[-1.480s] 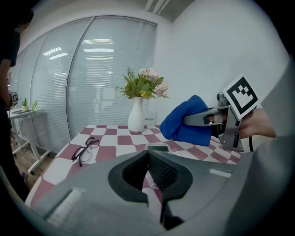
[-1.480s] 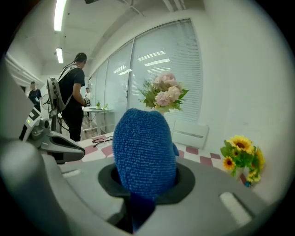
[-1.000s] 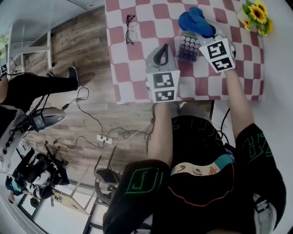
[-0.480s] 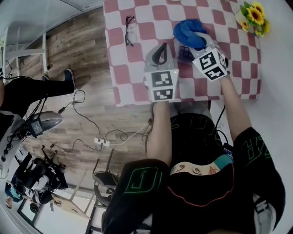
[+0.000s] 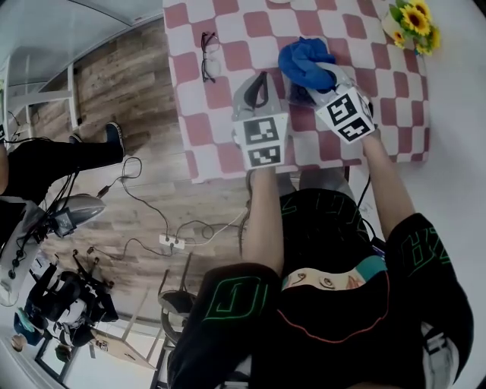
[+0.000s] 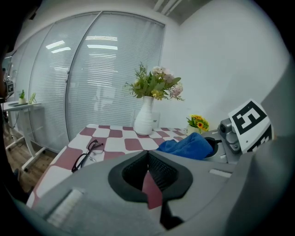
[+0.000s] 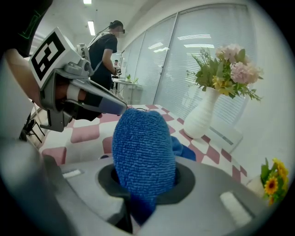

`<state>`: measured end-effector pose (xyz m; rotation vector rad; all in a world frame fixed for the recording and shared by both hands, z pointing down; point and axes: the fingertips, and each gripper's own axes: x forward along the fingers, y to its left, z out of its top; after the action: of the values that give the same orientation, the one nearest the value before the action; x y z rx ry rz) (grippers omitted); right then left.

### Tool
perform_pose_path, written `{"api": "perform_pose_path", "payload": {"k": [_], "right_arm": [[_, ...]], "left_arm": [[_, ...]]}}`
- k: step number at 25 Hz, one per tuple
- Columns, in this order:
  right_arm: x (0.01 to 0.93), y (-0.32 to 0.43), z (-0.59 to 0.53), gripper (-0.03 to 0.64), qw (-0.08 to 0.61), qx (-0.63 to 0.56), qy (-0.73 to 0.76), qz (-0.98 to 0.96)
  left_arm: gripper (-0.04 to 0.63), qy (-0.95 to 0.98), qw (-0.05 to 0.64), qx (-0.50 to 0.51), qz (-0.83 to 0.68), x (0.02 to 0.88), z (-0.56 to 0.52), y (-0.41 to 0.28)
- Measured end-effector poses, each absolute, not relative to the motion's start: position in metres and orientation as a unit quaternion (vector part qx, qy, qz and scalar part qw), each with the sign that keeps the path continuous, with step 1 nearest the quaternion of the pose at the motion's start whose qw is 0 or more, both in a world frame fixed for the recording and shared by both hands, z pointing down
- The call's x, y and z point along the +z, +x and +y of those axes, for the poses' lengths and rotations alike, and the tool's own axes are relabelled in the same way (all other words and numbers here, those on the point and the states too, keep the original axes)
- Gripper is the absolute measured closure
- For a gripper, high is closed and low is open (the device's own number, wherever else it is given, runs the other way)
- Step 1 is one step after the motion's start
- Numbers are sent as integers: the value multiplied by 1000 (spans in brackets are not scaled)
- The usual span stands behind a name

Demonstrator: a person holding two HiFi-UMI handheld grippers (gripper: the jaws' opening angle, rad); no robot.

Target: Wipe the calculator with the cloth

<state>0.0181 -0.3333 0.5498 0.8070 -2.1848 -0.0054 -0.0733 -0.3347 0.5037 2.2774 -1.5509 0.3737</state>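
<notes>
Fingers first: on the right gripper (image 7: 142, 186) they are squeezed tight on the blue cloth (image 7: 144, 147), which sticks up between them in a fat roll. On the left gripper (image 6: 147, 159) they are pressed together with nothing in them.

We see the calculator (image 5: 297, 94) only as a dark bit peeking out under the cloth. It lies between the two grippers, not far from the near edge of the bench (image 5: 228, 152). Most of it is hidden.

What could go wrong, we think? Nothing holds the calculator down. The left gripper is just beside it, not on it, so a hard rub could push the calculator along, maybe toward the near edge. The cloth is bunched up, so it may touch only a small part and miss the rest. It could also slip out of the fingers if it drags.

The bench wears a red and white checked cover. Glasses (image 5: 210, 55) lie by its left edge. A white vase of flowers (image 6: 144, 119) stands at the far side, and a small pot of sunflowers (image 5: 414, 21) sits by the right edge. The room has a wooden floor (image 5: 114, 76) with cables (image 5: 144, 190) and a power strip (image 5: 173, 241). It also has tall windows with blinds (image 6: 92, 83), and another person (image 7: 105, 50) stands further back.
</notes>
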Motion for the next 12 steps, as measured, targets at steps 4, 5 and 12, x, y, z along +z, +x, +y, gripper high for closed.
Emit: {"api": "perform_pose_path", "payload": {"k": [4,5,12], "right_arm": [[552,18,-327,515,390,8,317,-865],[552,17,-325,515,390,9,316,-865],[551,11,-305,515,398,6,296,-868]], "left_arm": [[586,802,179,130,-554,503,-340,-77],[586,801,179,130,-556,502,-341,-78],[585,798,186,124,-560,506,-339,-77]]}}
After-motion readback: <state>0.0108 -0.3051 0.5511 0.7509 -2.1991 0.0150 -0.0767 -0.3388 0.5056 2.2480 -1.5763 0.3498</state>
